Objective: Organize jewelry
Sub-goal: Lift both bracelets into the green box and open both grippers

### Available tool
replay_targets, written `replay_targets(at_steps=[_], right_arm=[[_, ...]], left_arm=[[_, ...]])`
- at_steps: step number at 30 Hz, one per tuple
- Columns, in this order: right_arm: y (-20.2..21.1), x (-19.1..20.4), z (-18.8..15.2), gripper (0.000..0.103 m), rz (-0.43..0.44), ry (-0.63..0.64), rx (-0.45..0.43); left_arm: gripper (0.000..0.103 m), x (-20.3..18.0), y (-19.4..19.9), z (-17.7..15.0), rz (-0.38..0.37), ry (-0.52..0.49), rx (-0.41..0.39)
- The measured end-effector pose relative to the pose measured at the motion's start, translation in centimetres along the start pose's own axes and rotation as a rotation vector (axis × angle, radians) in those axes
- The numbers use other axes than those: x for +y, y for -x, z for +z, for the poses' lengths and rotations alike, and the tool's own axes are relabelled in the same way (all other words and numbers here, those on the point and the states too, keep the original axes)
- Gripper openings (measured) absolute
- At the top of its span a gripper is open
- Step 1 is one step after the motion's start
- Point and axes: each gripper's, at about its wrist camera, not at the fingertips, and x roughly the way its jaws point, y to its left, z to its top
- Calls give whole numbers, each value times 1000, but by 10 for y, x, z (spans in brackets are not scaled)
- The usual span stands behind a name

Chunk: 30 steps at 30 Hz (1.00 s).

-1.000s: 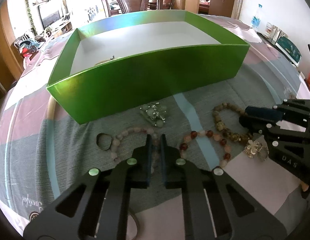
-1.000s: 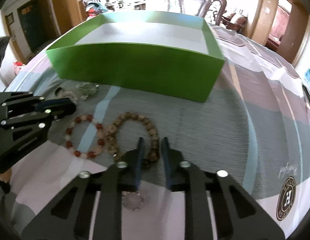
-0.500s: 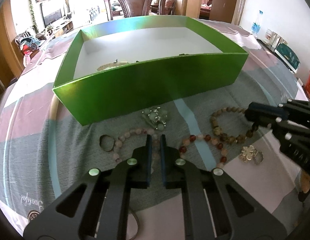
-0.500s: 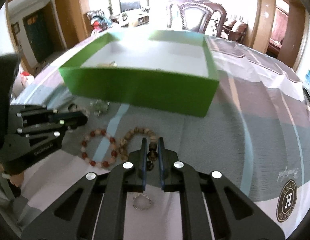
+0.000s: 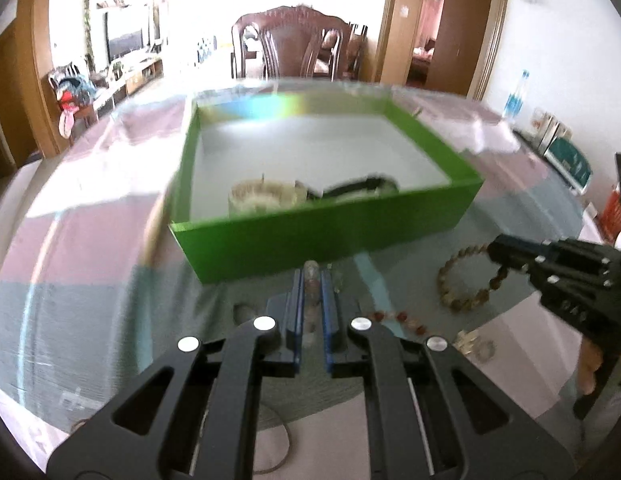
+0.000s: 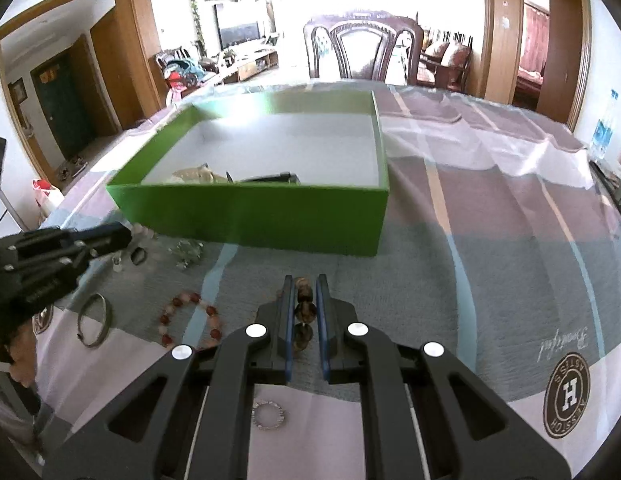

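Observation:
My left gripper (image 5: 310,276) is shut on a pale pink bead bracelet (image 5: 311,280), lifted just in front of the green box (image 5: 322,240). In the right wrist view, my right gripper (image 6: 302,280) is shut on a brown wooden bead bracelet (image 6: 303,310). That brown bracelet (image 5: 444,280) hangs as a loop from the right gripper (image 5: 496,250) at the right of the left wrist view. The green box (image 6: 250,216) holds a pale bracelet (image 5: 258,196) and a black item (image 5: 362,186). A red and white bead bracelet (image 6: 190,316) lies on the cloth between the grippers.
On the striped tablecloth lie a thin metal bangle (image 6: 94,320), a silver ring (image 6: 268,416), a crystal cluster (image 6: 186,252) and a small dark ring (image 6: 138,256). The left gripper (image 6: 124,236) shows at the left. A wooden chair (image 6: 362,52) stands behind the table.
Both grippers have risen from the cloth, each taking its bracelet up with it. The right jaws pinched tighter on the brown beads. The view is more blurred.

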Motion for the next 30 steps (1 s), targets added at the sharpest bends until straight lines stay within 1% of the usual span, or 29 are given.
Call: replay_targets(at_steps=[1, 3, 5, 8, 12, 14, 17, 19, 22, 23, 24, 25, 26, 27, 29, 30], right_arm=[[6, 1, 2, 11, 1, -2, -12], [15, 3, 7, 11, 9, -5, -28], [27, 5, 17, 11, 30, 10, -49], [44, 10, 37, 11, 10, 58, -97], [52, 14, 74, 11, -14, 97, -161], [45, 14, 90, 11, -13, 95, -178], [22, 8, 109, 11, 9, 56, -166], [2, 5, 117, 11, 4, 34, -149], [-36, -1, 121, 11, 25, -9, -79], [-43, -1, 120, 13, 22, -17, -62], [-49, -3, 120, 25, 16, -30, -46], [-51, -5, 118, 32, 19, -43, -31], [-48, -5, 116, 43, 34, -51, -25], [-42, -6, 112, 46, 58, -60, -26], [-28, -3, 102, 46, 69, -39, -29], [-21, 0, 95, 46, 70, -23, -27]], left_arm=[[8, -1, 5, 3, -3, 2, -4], [8, 0, 15, 13, -32, 8, -1], [8, 0, 24, 23, -36, 2, -8], [8, -3, 37, 41, -9, -17, -47], [8, 2, 45, 69, 39, -20, -123], [8, 5, 40, 86, 43, 0, -139], [8, 13, 22, 102, 63, 31, -137], [8, 17, 7, 107, 83, 40, -116], [9, 23, -19, 109, 84, 55, -72], [13, 24, -28, 108, 85, 55, -60], [18, 26, -31, 106, 92, 57, -53], [31, 26, -34, 104, 101, 61, -43], [35, 28, -34, 101, 98, 71, -32], [35, 30, -32, 98, 88, 76, -25], [37, 28, -26, 90, 75, 62, -13], [38, 26, -23, 85, 79, 51, -10]])
